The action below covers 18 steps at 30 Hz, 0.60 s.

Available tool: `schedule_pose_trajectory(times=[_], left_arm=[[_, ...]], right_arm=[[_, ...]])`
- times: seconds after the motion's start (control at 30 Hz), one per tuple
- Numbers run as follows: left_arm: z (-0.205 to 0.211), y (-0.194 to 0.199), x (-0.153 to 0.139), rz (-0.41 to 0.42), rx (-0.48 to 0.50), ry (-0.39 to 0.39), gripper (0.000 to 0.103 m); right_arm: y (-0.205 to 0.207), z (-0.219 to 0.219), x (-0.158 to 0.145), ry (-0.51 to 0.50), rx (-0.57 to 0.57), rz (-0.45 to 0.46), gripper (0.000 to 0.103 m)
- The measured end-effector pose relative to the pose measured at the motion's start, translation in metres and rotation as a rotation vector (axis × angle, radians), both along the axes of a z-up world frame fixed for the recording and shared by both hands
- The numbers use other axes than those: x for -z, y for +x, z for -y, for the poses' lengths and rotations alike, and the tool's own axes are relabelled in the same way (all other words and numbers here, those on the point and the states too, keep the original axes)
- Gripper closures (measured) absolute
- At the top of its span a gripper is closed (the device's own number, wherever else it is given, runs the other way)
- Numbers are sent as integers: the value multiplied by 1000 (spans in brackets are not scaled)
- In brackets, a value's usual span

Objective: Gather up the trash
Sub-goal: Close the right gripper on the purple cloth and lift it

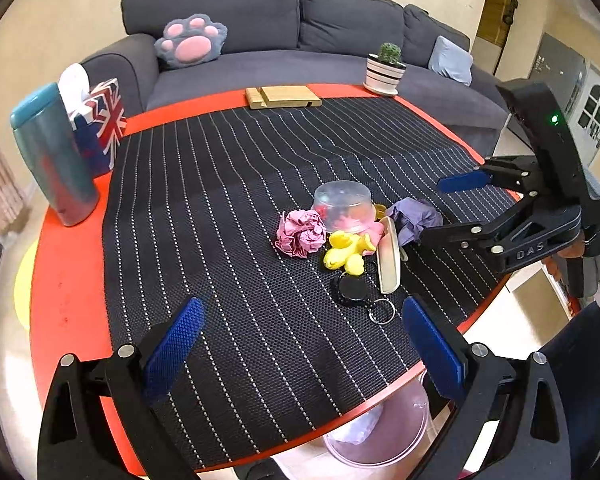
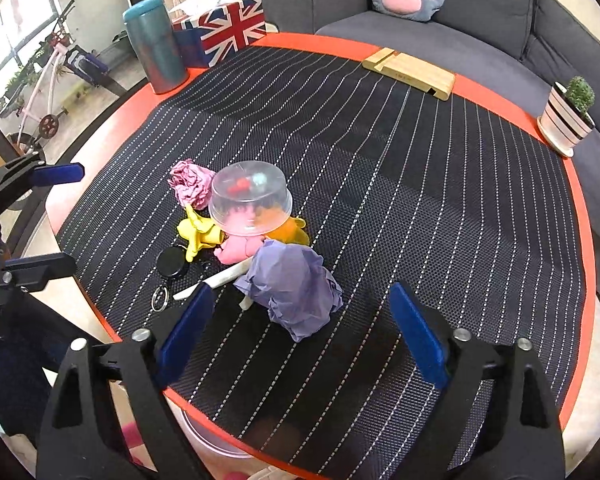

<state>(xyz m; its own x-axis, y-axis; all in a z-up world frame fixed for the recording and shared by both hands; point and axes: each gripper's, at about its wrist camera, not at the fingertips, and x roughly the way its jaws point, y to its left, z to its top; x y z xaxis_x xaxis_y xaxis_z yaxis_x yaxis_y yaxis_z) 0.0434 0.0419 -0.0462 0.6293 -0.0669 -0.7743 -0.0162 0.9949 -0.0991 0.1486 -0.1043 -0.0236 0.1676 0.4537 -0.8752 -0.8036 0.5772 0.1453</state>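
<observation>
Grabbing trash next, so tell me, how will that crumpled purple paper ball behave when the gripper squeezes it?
The purple paper ball looks loosely crumpled, so it will probably squash under the right gripper rather than resist. It seems very light, so a nudge may slide it. Its lumpy shape is unlikely to roll far.

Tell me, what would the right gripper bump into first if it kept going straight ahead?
Most likely the purple paper ball. It sits just ahead of the open right gripper, roughly centred between its fingers, though how far off is hard to judge.
</observation>
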Motion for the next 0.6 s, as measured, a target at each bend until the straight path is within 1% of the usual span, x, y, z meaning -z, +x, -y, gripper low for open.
schedule_pose_trajectory(times=[0.07, 0.2, 0.27, 0.47, 0.53, 0.57, 0.6], left_arm=[[-1, 0, 0, 2, -2, -4, 7], [-1, -1, -1, 1, 0, -5, 7], [-1, -1, 0, 2, -1, -5, 7], [-1, 0, 0, 3, -4, -8, 7], [0, 0, 0, 3, -5, -10, 7], [-1, 1, 0, 2, -6, -12, 7], [-1, 1, 0, 2, -6, -13, 7]], right_arm=[[1, -1, 2, -6, 1, -3, 21], [1, -2, 6, -16, -5, -8, 30], [1, -2, 7, -15, -10, -9, 31], [-1, -6, 11, -8, -37, -13, 42], [-1, -9, 12, -14, -42, -15, 50], [-2, -9, 12, -16, -43, -13, 52], [-2, -10, 12, -15, -43, -13, 58]])
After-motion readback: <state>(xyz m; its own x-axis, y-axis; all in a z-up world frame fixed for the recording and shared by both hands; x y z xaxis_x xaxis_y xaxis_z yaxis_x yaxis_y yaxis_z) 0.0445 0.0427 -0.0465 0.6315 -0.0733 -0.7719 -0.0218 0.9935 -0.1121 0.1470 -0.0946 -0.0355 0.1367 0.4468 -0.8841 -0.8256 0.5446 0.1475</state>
